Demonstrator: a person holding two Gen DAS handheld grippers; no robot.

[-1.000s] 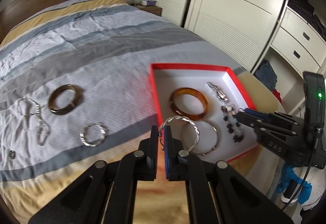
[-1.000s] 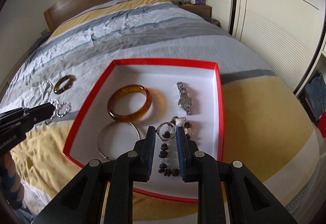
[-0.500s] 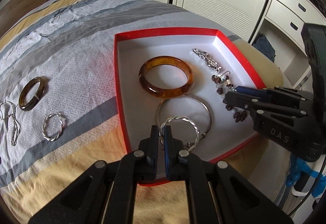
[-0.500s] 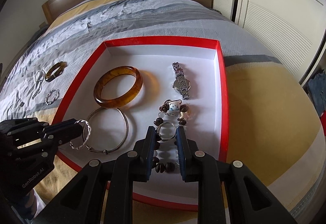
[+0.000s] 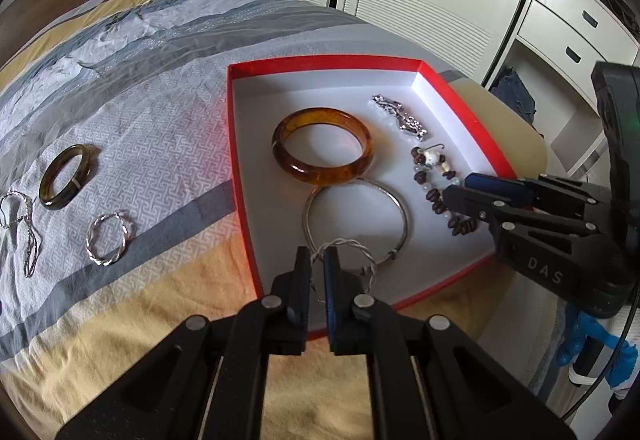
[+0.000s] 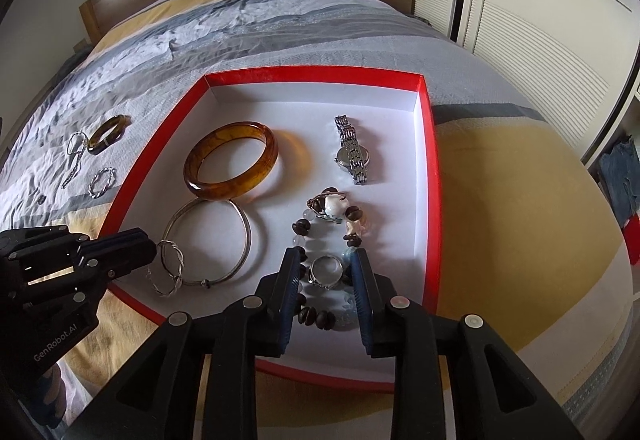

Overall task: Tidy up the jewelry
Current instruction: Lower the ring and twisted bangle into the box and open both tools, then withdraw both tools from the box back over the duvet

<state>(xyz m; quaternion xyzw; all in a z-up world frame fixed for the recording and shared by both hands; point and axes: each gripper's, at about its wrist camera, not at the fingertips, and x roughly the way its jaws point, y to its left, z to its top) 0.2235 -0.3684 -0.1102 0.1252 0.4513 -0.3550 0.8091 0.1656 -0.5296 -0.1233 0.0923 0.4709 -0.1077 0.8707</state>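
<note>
Striped bed (image 5: 140,88) carrying red box (image 6: 428,176). Left gripper (image 5: 318,260): fingers clenched on twisted silver bangle (image 6: 170,268) at box's near corner. Right gripper (image 6: 326,272): fingers opening, silver ring (image 6: 326,270) lying between them on box floor, beside beaded bracelet (image 6: 332,208).

Soft, even daylight; sharp focus throughout; strong fisheye bending and dark corners; red glow beside the box (image 5: 240,144).

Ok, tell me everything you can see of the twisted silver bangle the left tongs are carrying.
The twisted silver bangle is a thin hoop of rope-like twisted metal strands, shiny and intact. The left tongs are shut on its rim, holding it tilted inside the red box, at the near left corner. It overlaps the plain silver bangle; contact with the floor is unclear.
</note>
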